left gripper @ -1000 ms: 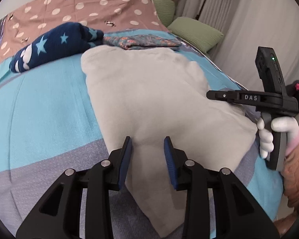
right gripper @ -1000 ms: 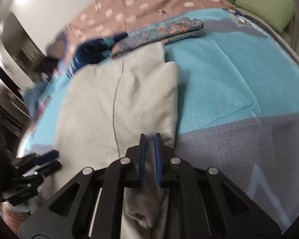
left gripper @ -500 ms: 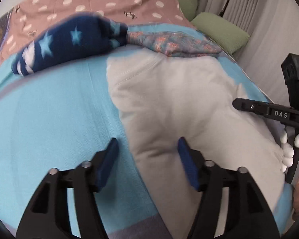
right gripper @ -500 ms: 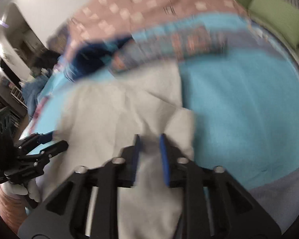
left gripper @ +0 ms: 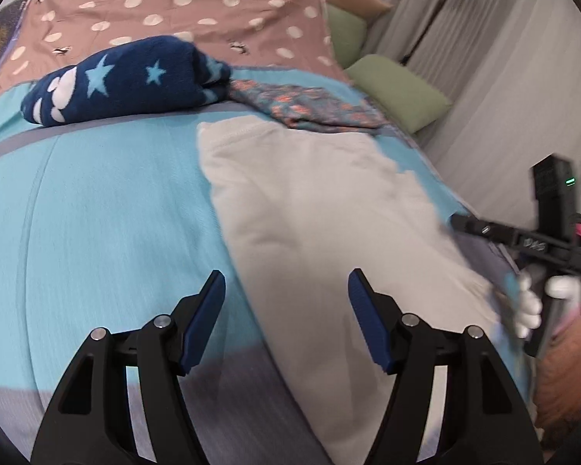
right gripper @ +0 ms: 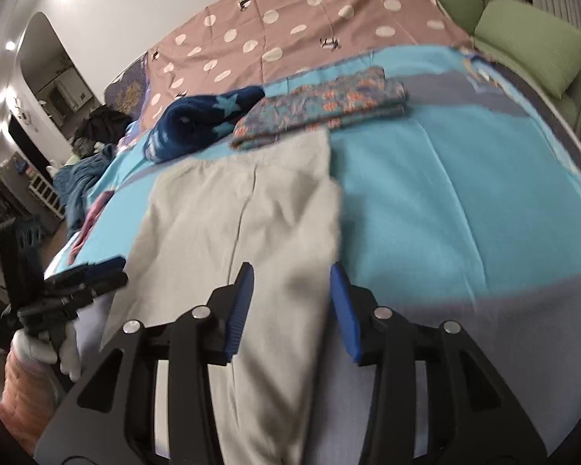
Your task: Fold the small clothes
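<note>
The pale grey cotton garment [left gripper: 329,232] lies flat on the turquoise bedspread [left gripper: 108,213]. Our right-wrist view alone shows its centre seam and a dim doorway [right gripper: 54,77]; the left-wrist view alone shows a curtain [left gripper: 503,77]. The garment's near end is cut off. Our left gripper [left gripper: 286,317] is spread wide, empty; our right gripper [right gripper: 290,302] straddles the cloth, released.

The left gripper [left gripper: 286,306] gapes over the grey garment's [left gripper: 321,213] left edge, apparently not touching.
</note>
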Demonstrator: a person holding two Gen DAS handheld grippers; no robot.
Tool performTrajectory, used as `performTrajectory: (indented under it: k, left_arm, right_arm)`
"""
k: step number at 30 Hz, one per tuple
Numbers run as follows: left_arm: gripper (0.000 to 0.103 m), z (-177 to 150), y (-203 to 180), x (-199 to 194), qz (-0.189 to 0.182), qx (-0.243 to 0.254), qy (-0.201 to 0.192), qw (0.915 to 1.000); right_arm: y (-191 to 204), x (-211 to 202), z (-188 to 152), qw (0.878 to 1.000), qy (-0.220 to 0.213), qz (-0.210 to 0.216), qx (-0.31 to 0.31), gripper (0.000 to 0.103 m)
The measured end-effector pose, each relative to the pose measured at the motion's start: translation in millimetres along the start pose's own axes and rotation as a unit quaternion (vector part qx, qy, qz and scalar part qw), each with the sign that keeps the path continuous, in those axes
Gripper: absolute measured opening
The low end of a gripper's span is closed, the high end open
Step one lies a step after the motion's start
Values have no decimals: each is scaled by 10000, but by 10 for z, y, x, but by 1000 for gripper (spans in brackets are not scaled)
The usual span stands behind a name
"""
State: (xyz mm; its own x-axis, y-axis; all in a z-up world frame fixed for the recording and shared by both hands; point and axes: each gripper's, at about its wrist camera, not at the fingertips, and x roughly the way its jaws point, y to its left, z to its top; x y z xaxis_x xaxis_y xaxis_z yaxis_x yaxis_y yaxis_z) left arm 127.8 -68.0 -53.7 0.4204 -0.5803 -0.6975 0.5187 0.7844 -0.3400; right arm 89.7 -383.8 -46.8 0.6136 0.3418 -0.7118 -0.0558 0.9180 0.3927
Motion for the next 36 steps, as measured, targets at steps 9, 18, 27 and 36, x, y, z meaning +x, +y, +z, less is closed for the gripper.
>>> performTrajectory:
  k: [9, 18, 27, 36]
  left_arm:
    - [70, -203, 35, 50, -122, -130, 358, 9992]
    - [70, -97, 12, 230, -200, -83, 380, 9990]
    - [70, 139, 128, 423, -531, -244, 351, 9977]
    - [65, 455, 135, 665, -392, -131, 299, 9987]
  right_arm:
    - [-283, -108, -362, 9959, 499, 548, 511, 53]
    - [-29, 158, -250, 9951, 648, 700, 250, 55]
    - [-35, 335, -94, 9930, 723, 927, 114, 57]
    - [-4, 549, 125, 9919, 741, 1029, 21, 57]
